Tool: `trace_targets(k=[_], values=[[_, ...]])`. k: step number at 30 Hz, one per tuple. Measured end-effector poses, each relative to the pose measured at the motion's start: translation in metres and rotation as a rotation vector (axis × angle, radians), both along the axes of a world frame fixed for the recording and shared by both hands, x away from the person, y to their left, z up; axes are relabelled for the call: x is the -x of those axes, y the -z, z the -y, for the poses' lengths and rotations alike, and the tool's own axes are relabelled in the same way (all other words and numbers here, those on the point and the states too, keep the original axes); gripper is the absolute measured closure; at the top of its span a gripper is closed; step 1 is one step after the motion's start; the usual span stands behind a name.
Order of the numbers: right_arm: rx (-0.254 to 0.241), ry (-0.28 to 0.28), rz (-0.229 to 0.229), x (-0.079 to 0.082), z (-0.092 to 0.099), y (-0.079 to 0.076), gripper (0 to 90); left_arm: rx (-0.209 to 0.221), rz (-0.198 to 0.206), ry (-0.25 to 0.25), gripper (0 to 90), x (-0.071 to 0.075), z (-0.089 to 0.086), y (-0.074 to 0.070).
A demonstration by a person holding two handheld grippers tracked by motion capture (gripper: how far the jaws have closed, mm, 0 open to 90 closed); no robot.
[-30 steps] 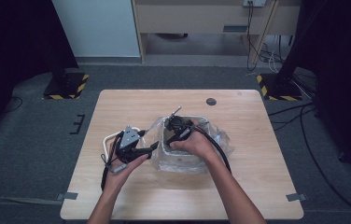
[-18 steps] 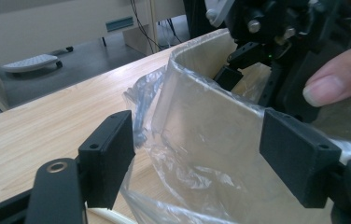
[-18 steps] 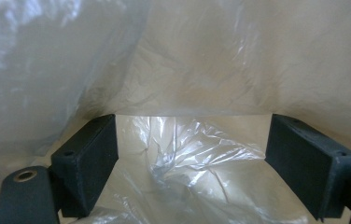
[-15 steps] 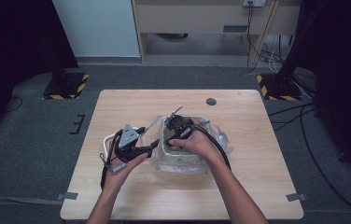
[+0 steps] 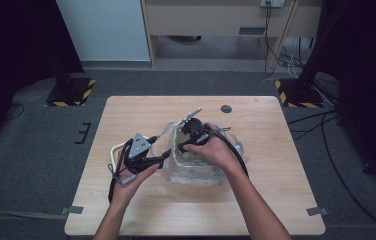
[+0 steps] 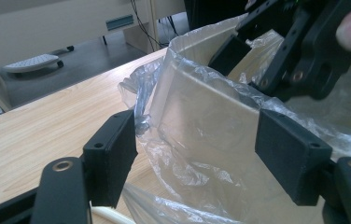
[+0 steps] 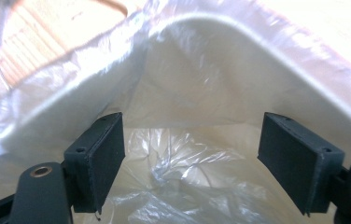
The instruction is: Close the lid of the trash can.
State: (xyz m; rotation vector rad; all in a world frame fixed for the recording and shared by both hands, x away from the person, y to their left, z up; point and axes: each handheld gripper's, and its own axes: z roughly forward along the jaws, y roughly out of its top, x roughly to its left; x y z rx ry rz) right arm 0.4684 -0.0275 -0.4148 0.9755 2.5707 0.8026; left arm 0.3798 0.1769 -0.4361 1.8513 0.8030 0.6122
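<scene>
While the right gripper hangs open-fingered inside the bag-lined bin mid-surface, the left gripper, fingers also open, faces the bin's near corner wall and loose clear liner.

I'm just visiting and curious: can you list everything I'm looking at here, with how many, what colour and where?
table: one, light wood, centre of the floor.
bin: one, whitish, small, mid-table.
plastic liner: one, clear, crinkled, draped inside the bin and over its rim.
round disc: one, dark, near the table's far edge.
cabinet: one, beige, behind the table.
stand bases: two, yellow-and-black striped, on the grey floor at both far corners.
left tongs: one, black, jaws open astride the lined bin's outer wall.
right tongs: one, black, jaws open inside the bin above the liner; they have just been closing a little.
forearms: two, bare, entering from the near edge.
</scene>
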Motion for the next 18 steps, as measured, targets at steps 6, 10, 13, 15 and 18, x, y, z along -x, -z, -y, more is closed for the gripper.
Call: trace_targets(k=[6,10,13,15,18], values=[[-0.04,0.01,0.027,0.004,0.006,-0.015,23.9,-0.001,0.005,-0.005,29.0,0.001,-0.002,-0.001],[-0.07,0.016,0.046,0.007,0.013,-0.026,25.0,0.003,0.011,-0.009,28.8,0.002,-0.005,-0.004],[-0.113,0.021,0.072,0.011,0.022,-0.038,27.0,-0.002,0.011,-0.008,27.3,0.004,-0.006,-0.009],[-0.13,0.019,0.091,0.014,0.029,-0.044,27.3,0.004,0.011,-0.006,24.8,0.005,-0.006,-0.011],[-0.132,0.017,0.11,0.019,0.042,-0.051,27.4,0.019,0.012,-0.004,22.5,0.005,-0.006,-0.016]])
